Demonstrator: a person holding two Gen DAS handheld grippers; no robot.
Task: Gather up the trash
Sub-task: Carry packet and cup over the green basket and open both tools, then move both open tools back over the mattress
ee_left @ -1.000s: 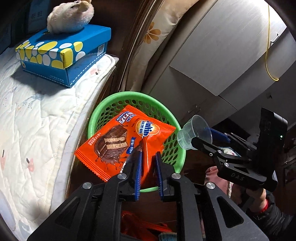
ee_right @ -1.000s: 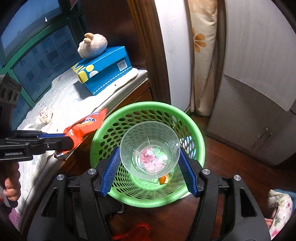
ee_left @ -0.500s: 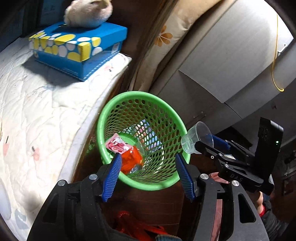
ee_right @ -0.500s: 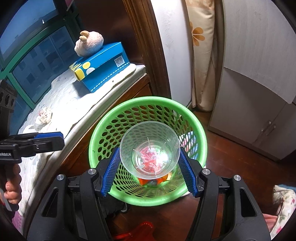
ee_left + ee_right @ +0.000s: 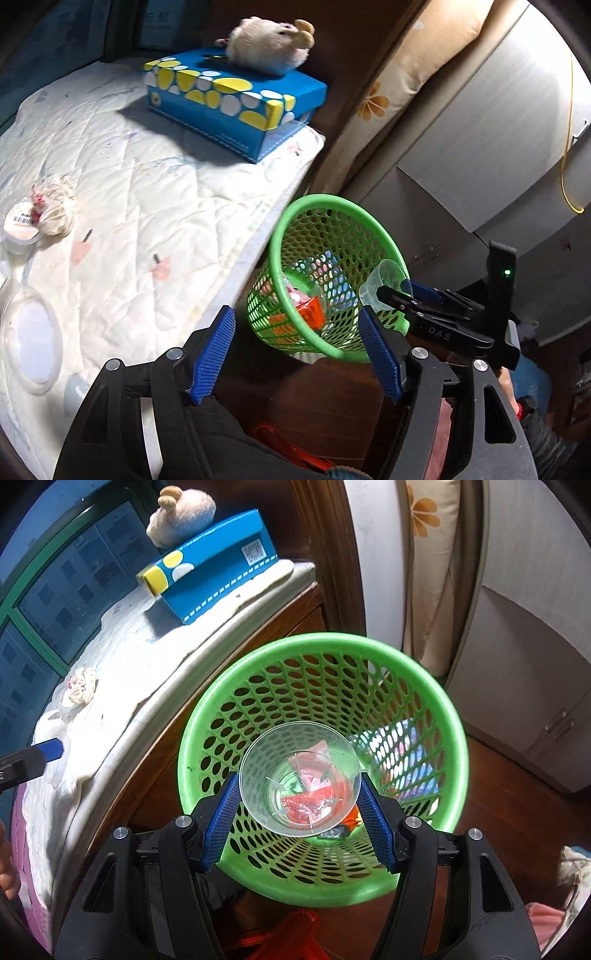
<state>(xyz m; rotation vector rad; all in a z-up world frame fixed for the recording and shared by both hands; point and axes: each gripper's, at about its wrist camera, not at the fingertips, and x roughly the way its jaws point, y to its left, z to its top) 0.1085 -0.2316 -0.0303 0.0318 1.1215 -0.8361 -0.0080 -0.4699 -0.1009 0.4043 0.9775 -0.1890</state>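
Observation:
A green mesh basket (image 5: 280,236) (image 5: 436,686) stands on the floor beside the padded ledge. An orange snack wrapper (image 5: 306,314) lies inside it among other wrappers. My left gripper (image 5: 295,350) is open and empty, near the basket's left side by the ledge edge. My right gripper (image 5: 299,805) is shut on a clear plastic cup (image 5: 299,779) and holds it over the basket's mouth; the cup also shows in the left wrist view (image 5: 384,280). A crumpled tissue (image 5: 51,210) (image 5: 79,688) and a small round lid (image 5: 20,225) lie on the ledge.
A blue spotted tissue box (image 5: 236,99) (image 5: 210,576) with a plush toy (image 5: 269,48) on top sits at the ledge's far end. A clear round container (image 5: 29,328) lies on the white quilted pad (image 5: 147,192). Grey cabinet doors (image 5: 524,686) stand behind the basket.
My left gripper opened and the orange wrapper dropped into the basket. The left gripper then swung left toward the ledge. My right gripper kept the cup over the basket and moved closer.

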